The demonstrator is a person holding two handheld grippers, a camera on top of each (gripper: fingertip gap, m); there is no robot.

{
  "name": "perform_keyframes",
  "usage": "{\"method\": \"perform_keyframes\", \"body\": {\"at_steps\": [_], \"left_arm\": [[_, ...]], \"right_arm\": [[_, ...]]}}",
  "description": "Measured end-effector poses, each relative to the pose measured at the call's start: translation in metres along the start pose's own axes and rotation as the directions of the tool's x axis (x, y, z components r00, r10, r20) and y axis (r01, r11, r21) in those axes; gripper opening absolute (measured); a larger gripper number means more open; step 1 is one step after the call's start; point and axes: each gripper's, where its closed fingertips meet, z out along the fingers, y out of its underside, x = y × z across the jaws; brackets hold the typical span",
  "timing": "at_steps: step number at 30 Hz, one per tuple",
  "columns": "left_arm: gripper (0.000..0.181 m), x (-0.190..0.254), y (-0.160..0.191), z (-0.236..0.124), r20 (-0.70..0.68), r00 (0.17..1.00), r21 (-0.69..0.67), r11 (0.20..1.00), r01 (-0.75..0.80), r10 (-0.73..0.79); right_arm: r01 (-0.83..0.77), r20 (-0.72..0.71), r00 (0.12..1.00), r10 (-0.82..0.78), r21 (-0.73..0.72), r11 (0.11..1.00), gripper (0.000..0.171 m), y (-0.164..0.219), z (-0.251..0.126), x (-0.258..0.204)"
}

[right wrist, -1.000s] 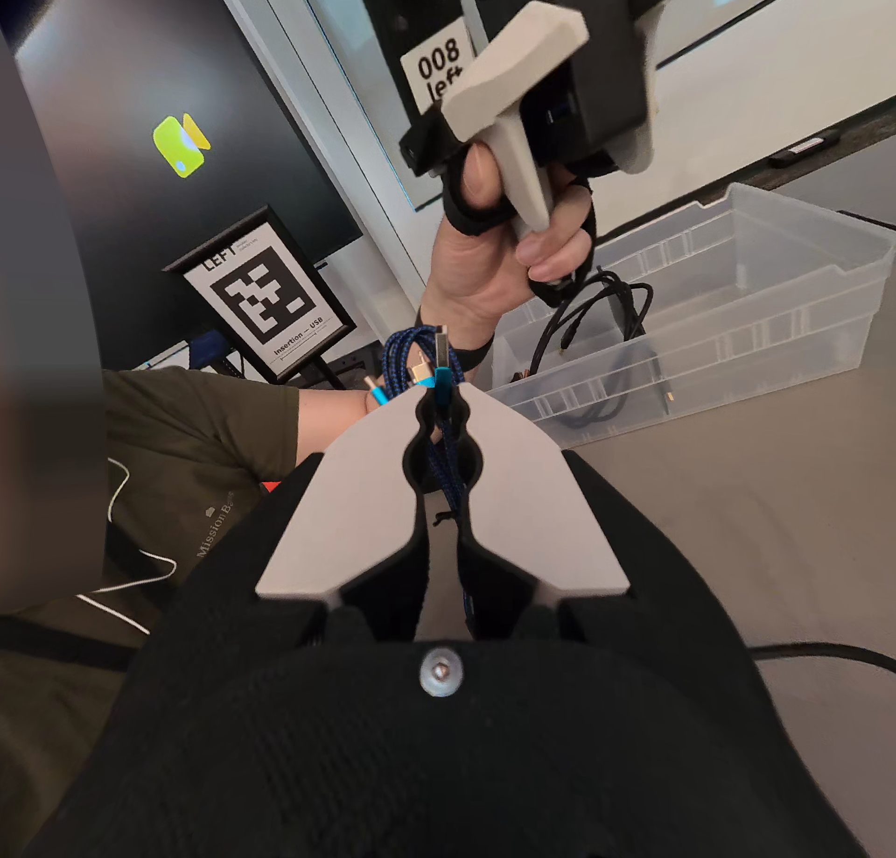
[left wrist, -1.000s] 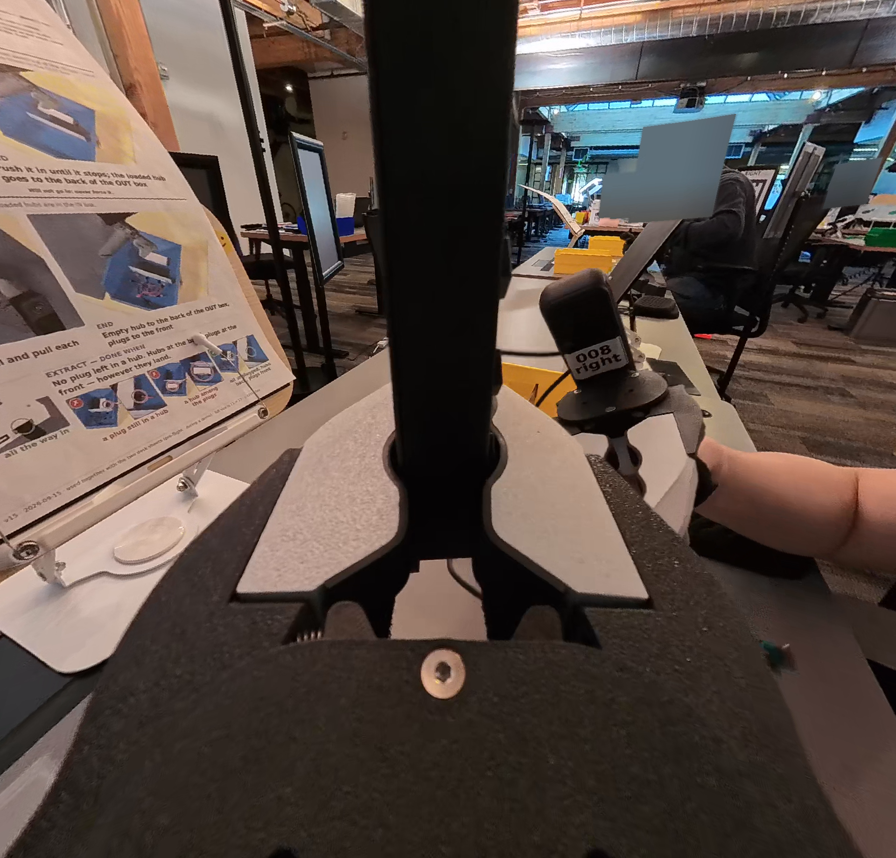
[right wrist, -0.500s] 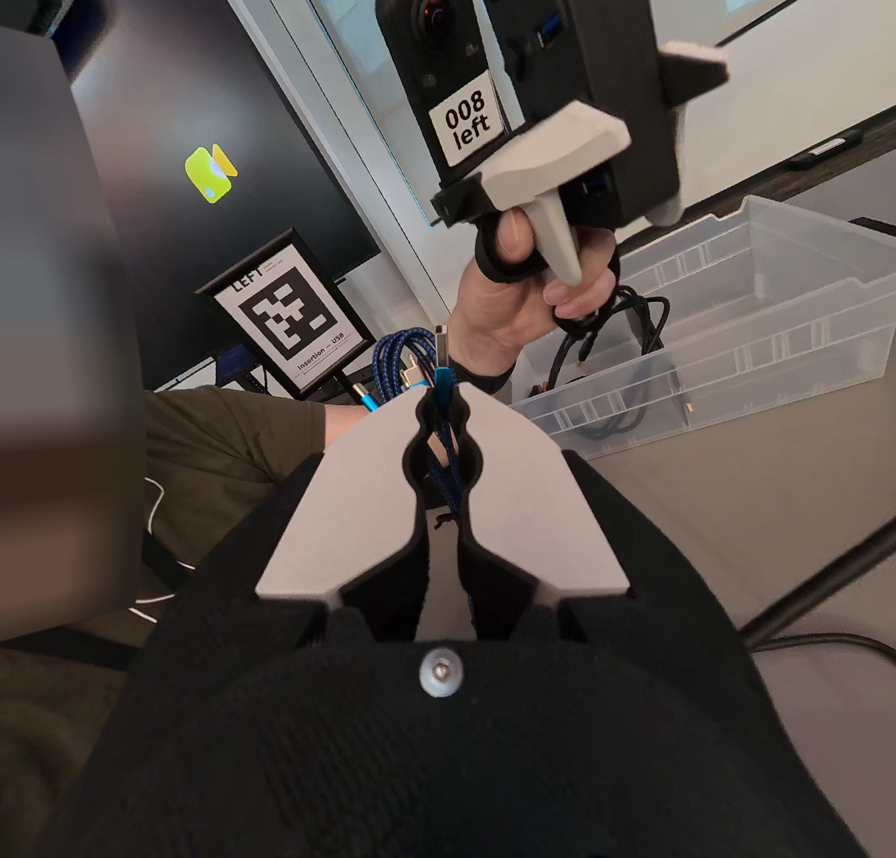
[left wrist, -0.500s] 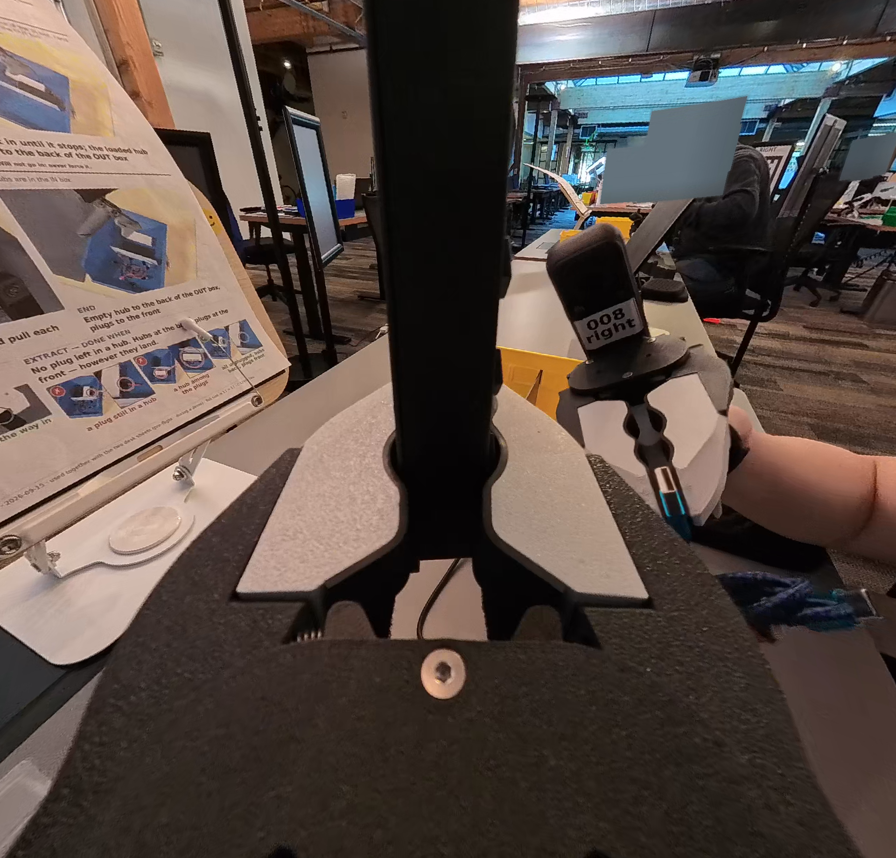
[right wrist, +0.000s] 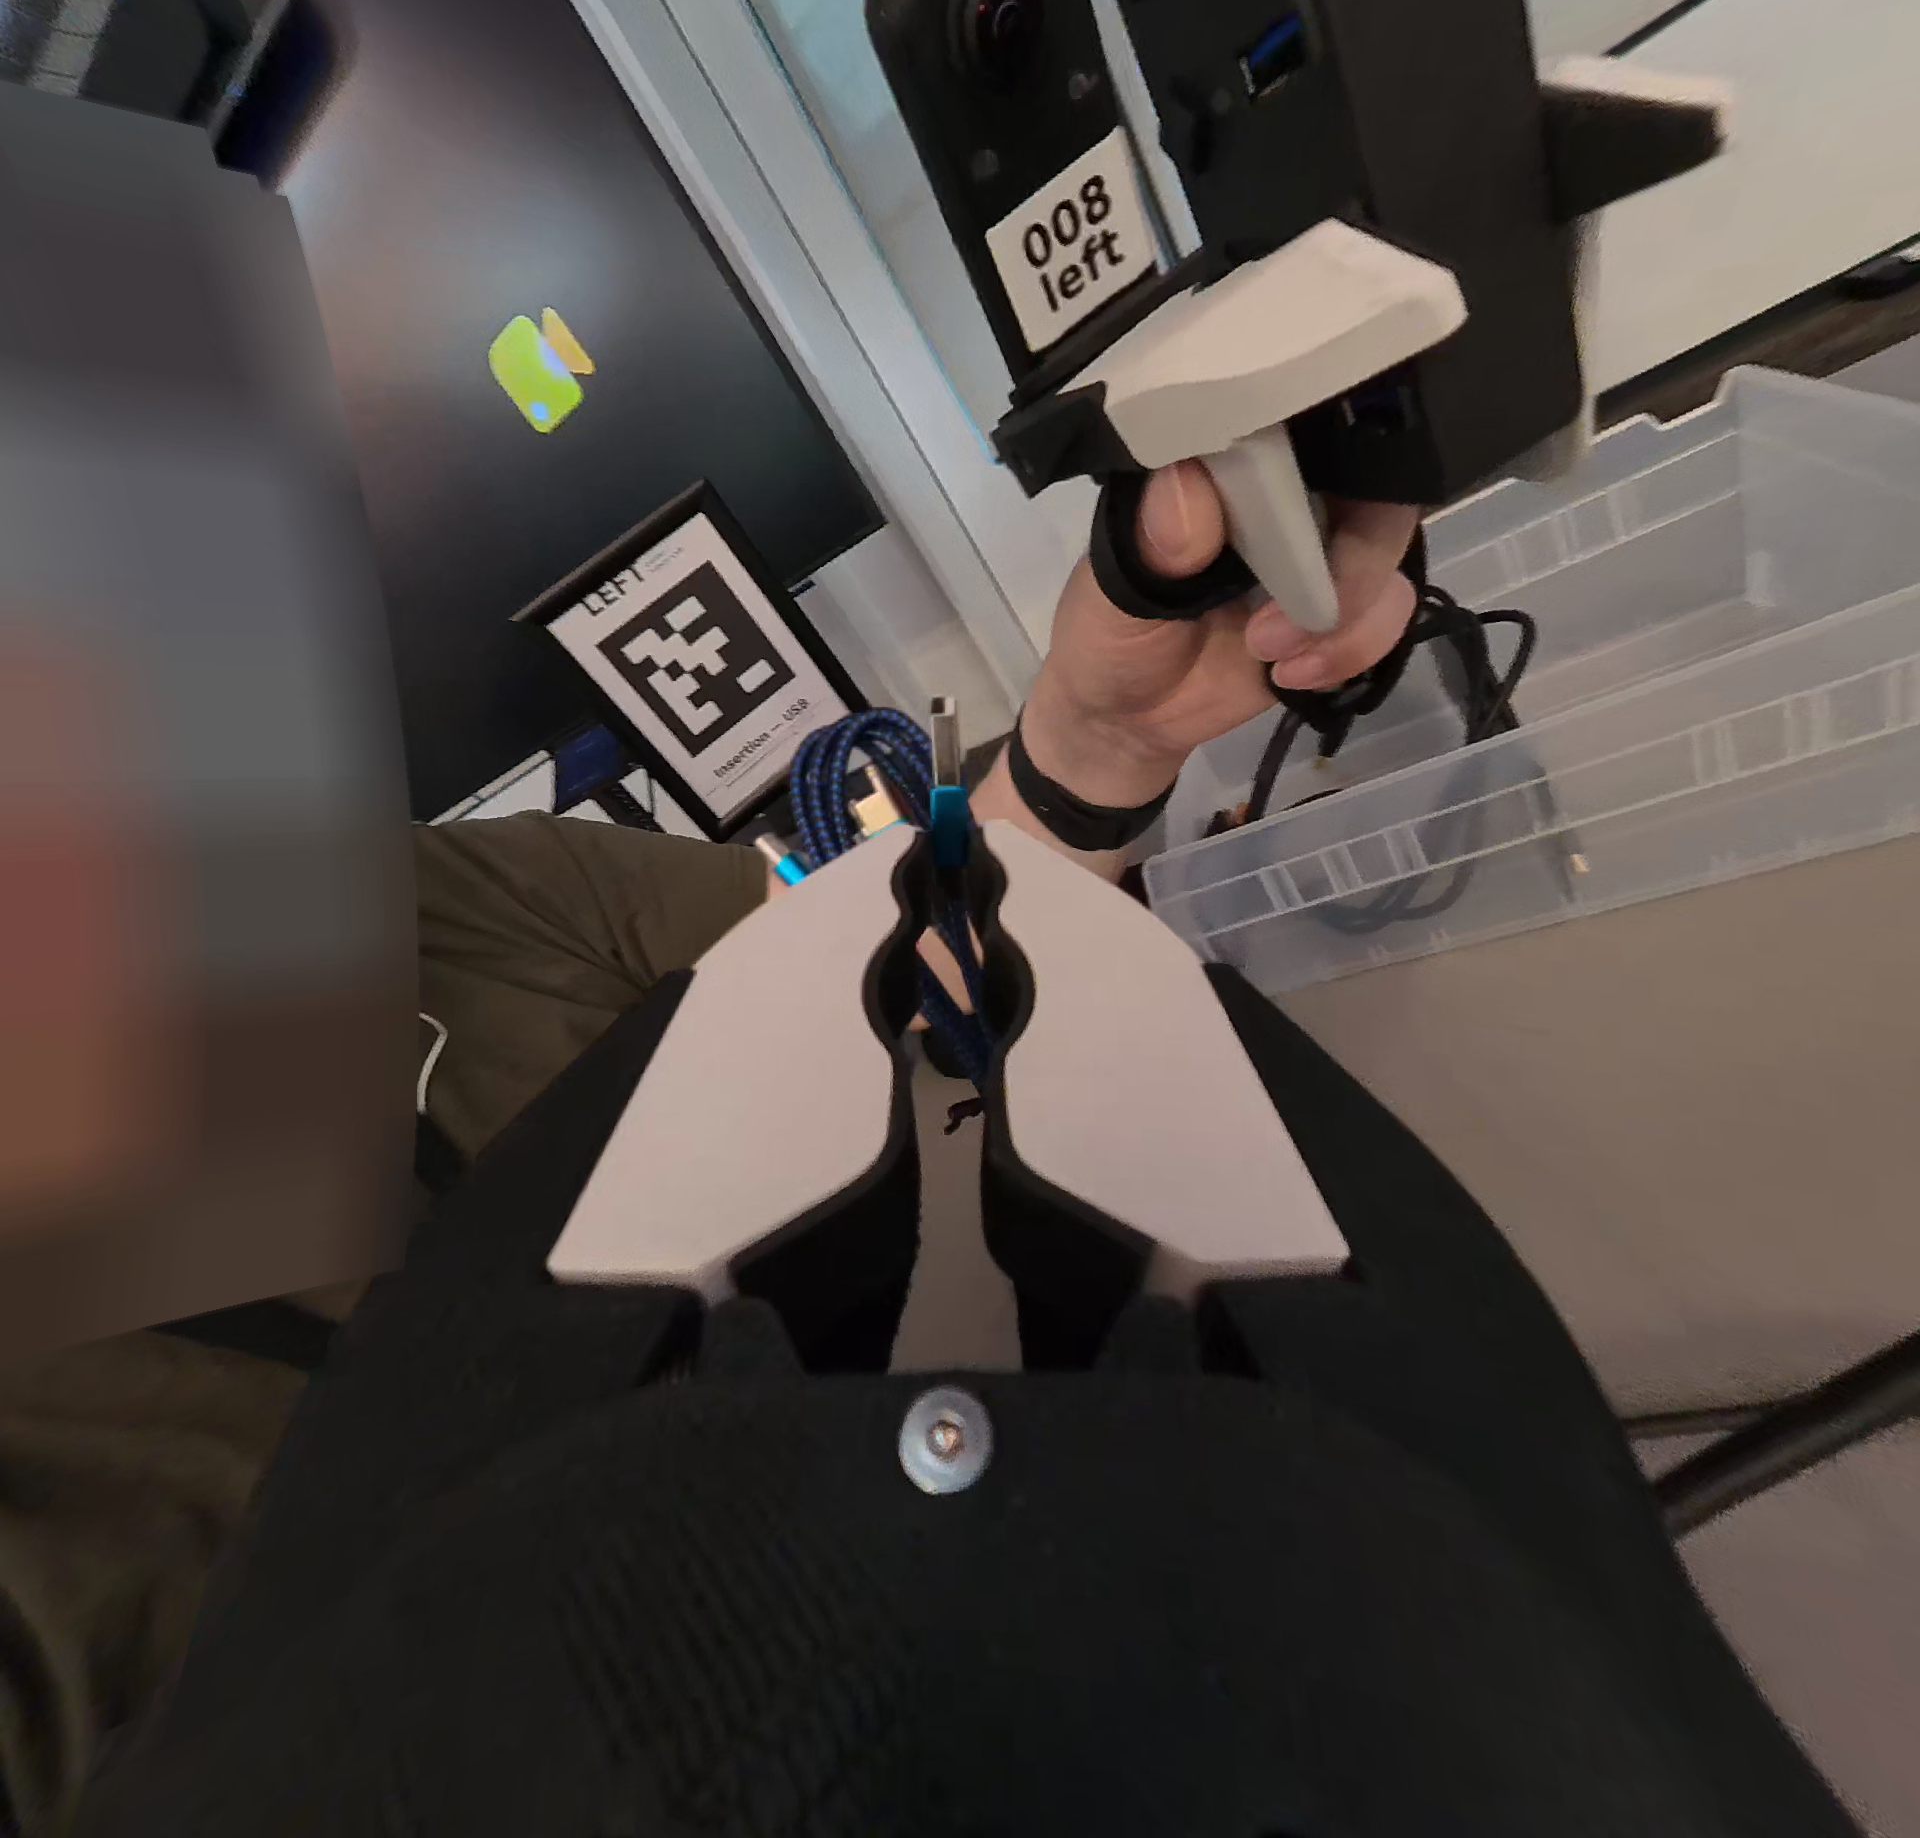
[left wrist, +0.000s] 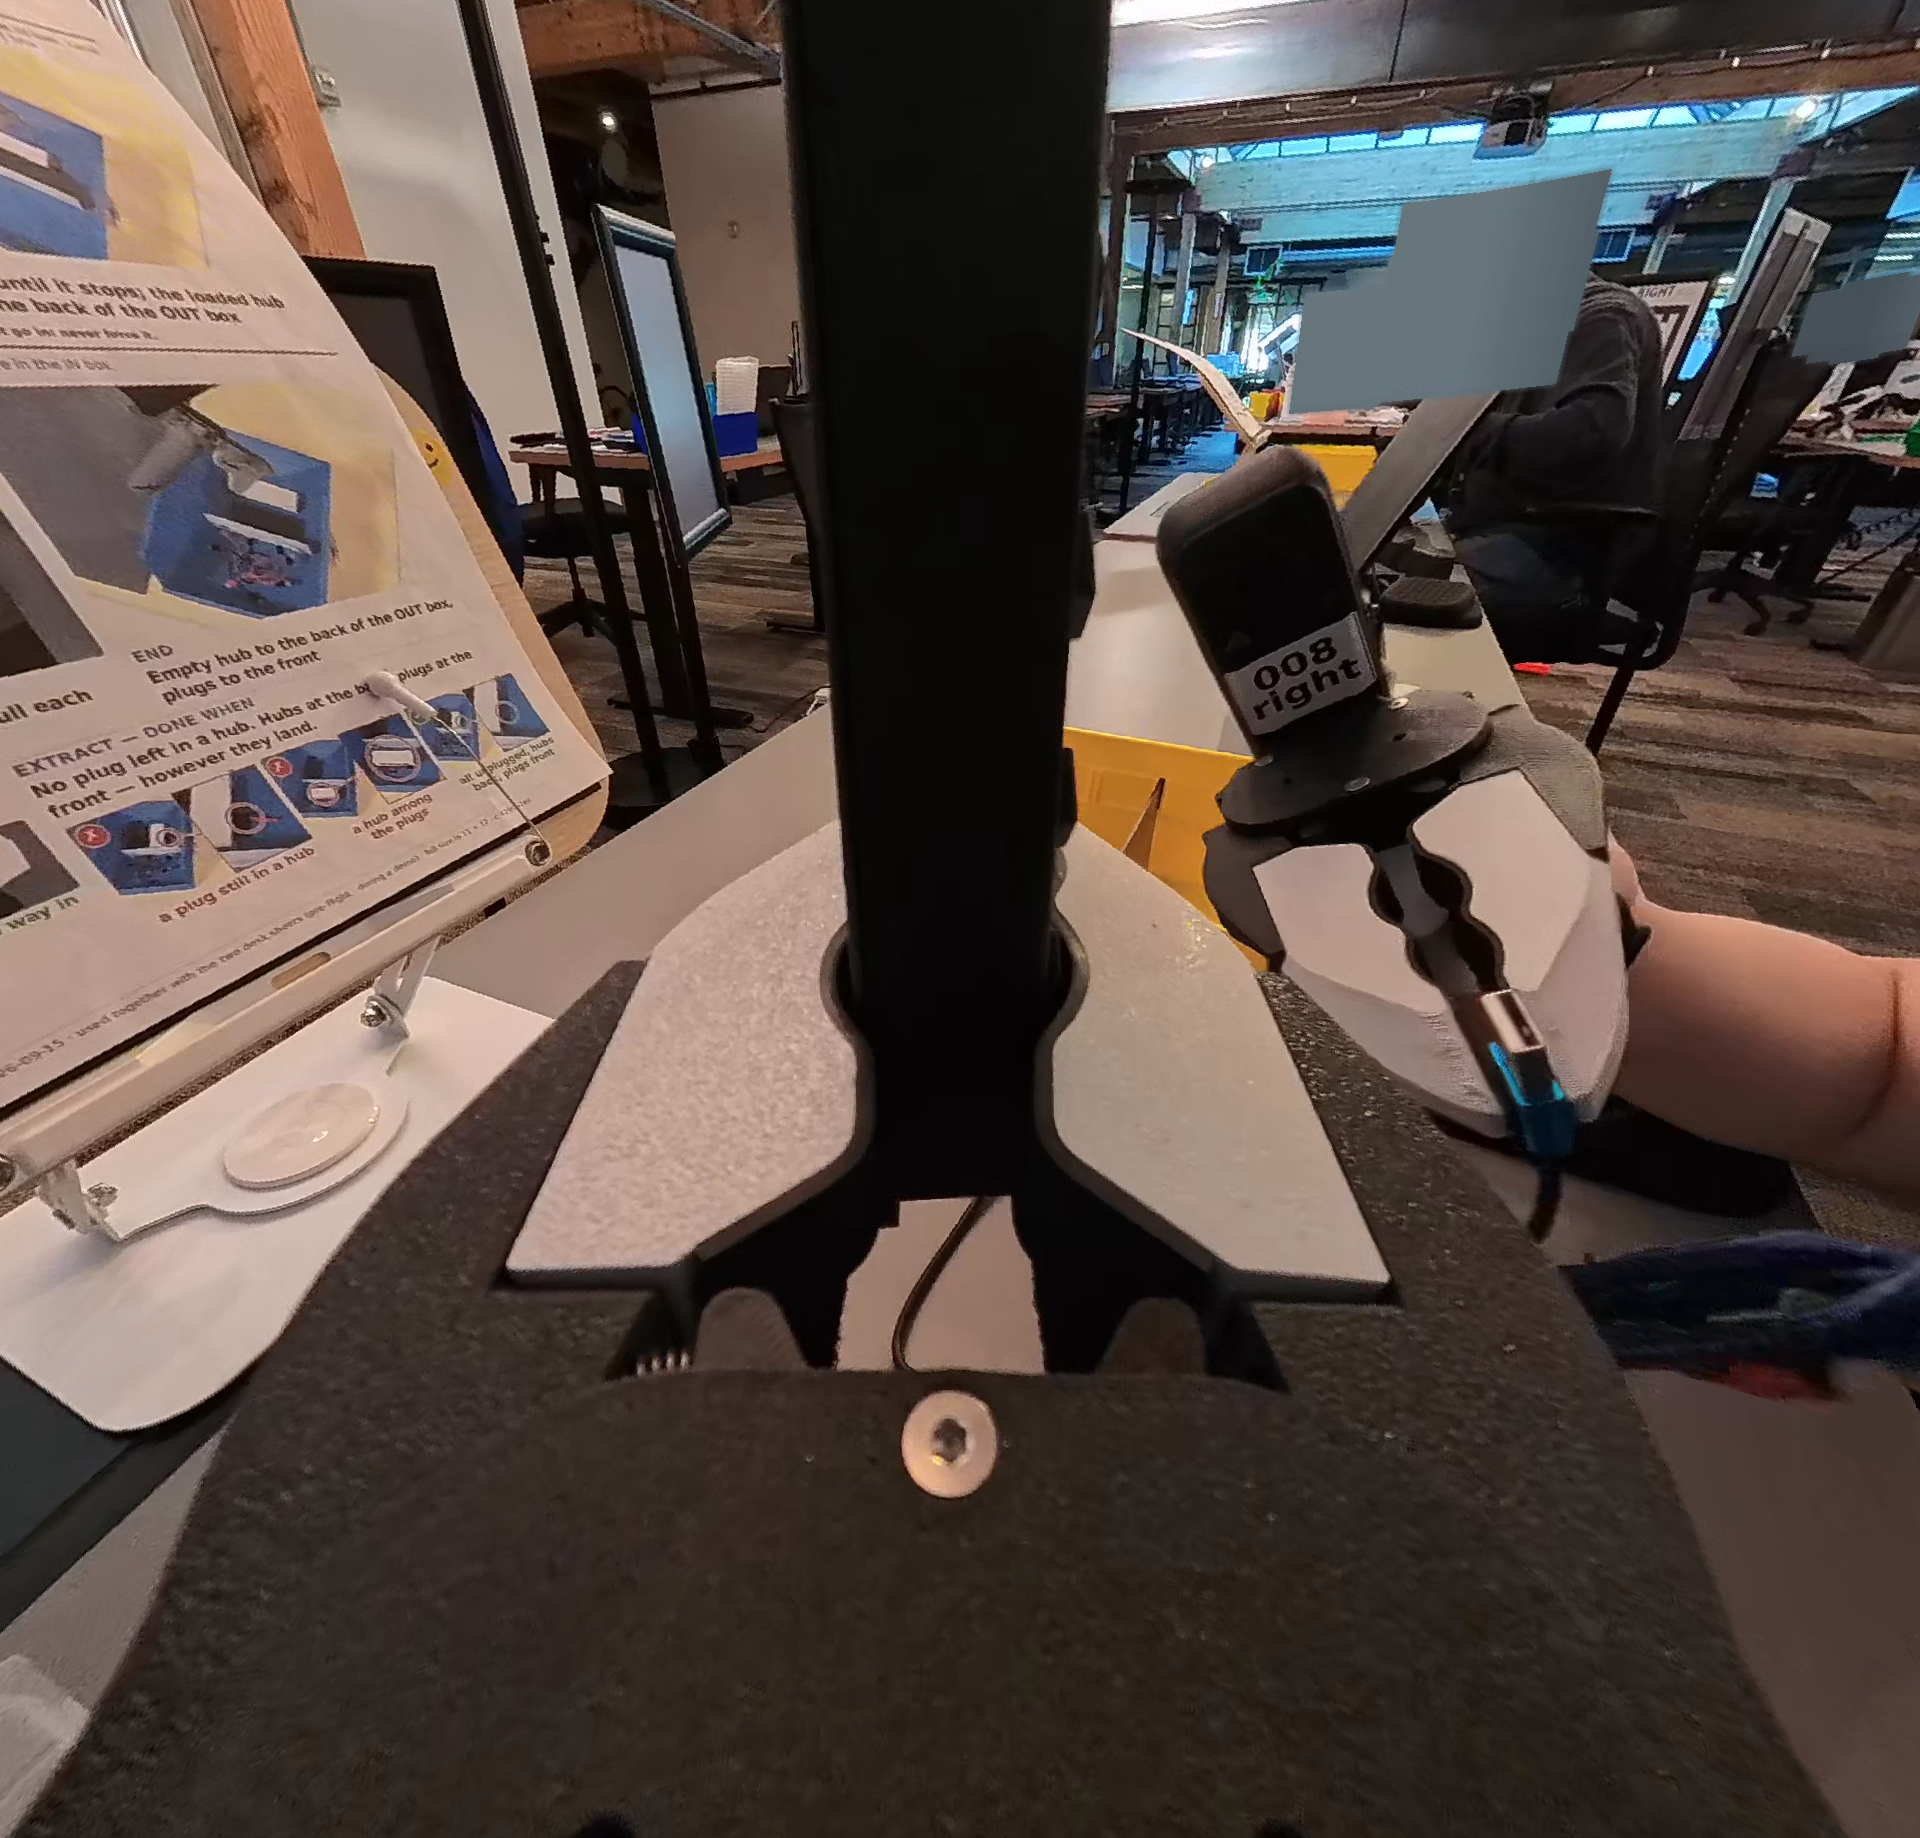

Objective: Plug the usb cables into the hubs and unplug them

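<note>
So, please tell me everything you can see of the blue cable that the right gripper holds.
The blue cable is braided, dark blue with lighter flecks. The right gripper has its jaws shut on it just behind the plug, which has a bright blue collar and a silver metal tip pointing past the fingertips toward the black hub in the left gripper. The rest hangs in a coiled loop with further plugs beside the jaws.

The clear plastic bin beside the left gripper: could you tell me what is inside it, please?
Black cables lie coiled at the near end of the clear plastic bin. The left gripper and hand cover part of that end.
</note>
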Motion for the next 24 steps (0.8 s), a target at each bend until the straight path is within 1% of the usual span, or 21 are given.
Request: {"method": "perform_keyframes", "body": {"at_steps": [4,8,15,17,22,24], "left_arm": [[0.026,0.002,0.001,0.001,0.003,1.000,0.002,1.000,-0.026,0.026],[0.026,0.008,0.004,0.007,-0.009,0.999,-0.003,0.999,-0.048,0.048],[0.026,0.022,0.011,0.019,-0.039,0.995,0.013,0.996,-0.092,0.092],[0.026,0.026,0.014,0.023,-0.044,0.994,0.000,0.995,-0.097,0.097],[0.026,0.038,0.013,0.026,-0.063,0.989,0.004,0.991,-0.131,0.131],[0.025,0.040,0.011,0.026,-0.060,0.989,0.005,0.991,-0.137,0.137]], "right_arm": [[-0.072,0.061,0.996,0.070,0.024,0.997,0.007,-0.005,-0.002,-0.007],[-0.163,0.067,0.985,0.159,0.057,0.985,0.007,-0.013,-0.009,-0.006],[-0.248,0.084,0.967,0.240,0.094,0.964,0.007,-0.025,-0.018,-0.012],[-0.277,0.092,0.959,0.268,0.103,0.955,0.007,-0.027,-0.019,-0.013],[-0.260,0.096,0.963,0.251,0.105,0.960,0.007,-0.029,-0.022,-0.014],[-0.226,0.110,0.971,0.214,0.112,0.968,0.007,-0.031,-0.024,-0.017]]}}
